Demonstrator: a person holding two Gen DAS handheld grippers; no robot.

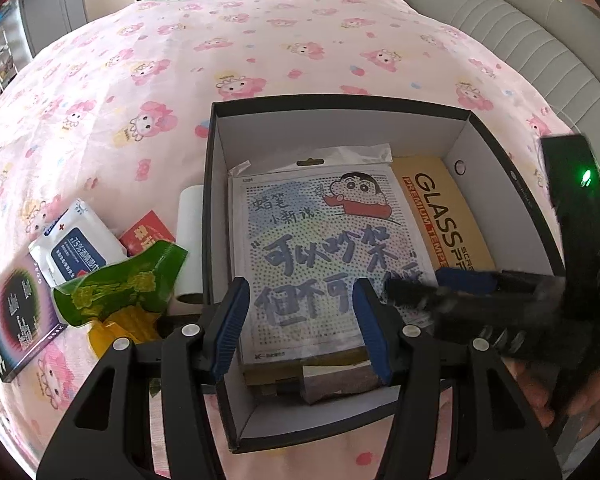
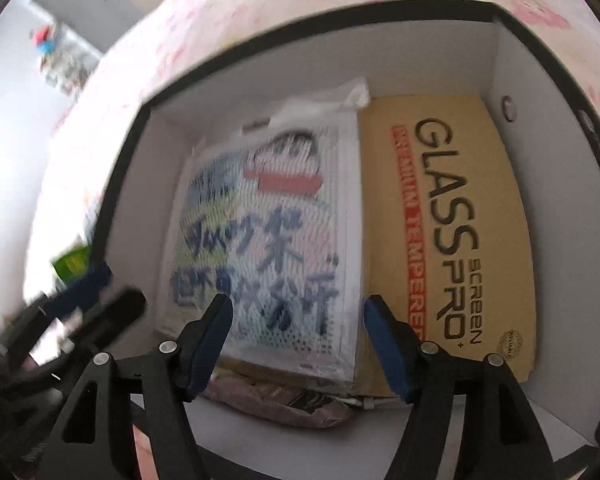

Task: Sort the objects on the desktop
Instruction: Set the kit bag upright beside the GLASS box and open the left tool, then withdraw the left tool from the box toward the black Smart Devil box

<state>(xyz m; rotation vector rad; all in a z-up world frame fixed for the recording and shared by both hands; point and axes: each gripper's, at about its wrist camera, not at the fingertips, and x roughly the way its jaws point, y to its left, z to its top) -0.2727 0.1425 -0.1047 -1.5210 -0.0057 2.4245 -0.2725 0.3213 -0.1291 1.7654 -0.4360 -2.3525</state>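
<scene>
Both tools hang over the black cardboard box with white interior [image 1: 456, 148]. Left gripper [image 1: 304, 320] stands released, empty; right gripper [image 2: 298, 340] likewise parted, nothing between its pads, the flat cartoon-printed packet [image 2: 268, 240] lying below it inside the box.

Unsorted items lie lower left of the left view, outside the box wall: green foil pouch [image 1: 116, 284], white wipes pack [image 1: 76, 236], white roll [image 1: 191, 240]. Left gripper is nearer. Open room remains at the box's far end.

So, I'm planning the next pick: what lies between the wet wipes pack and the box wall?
In the left wrist view, a red packet and a white roll lie between the wet wipes pack and the box wall.
</scene>
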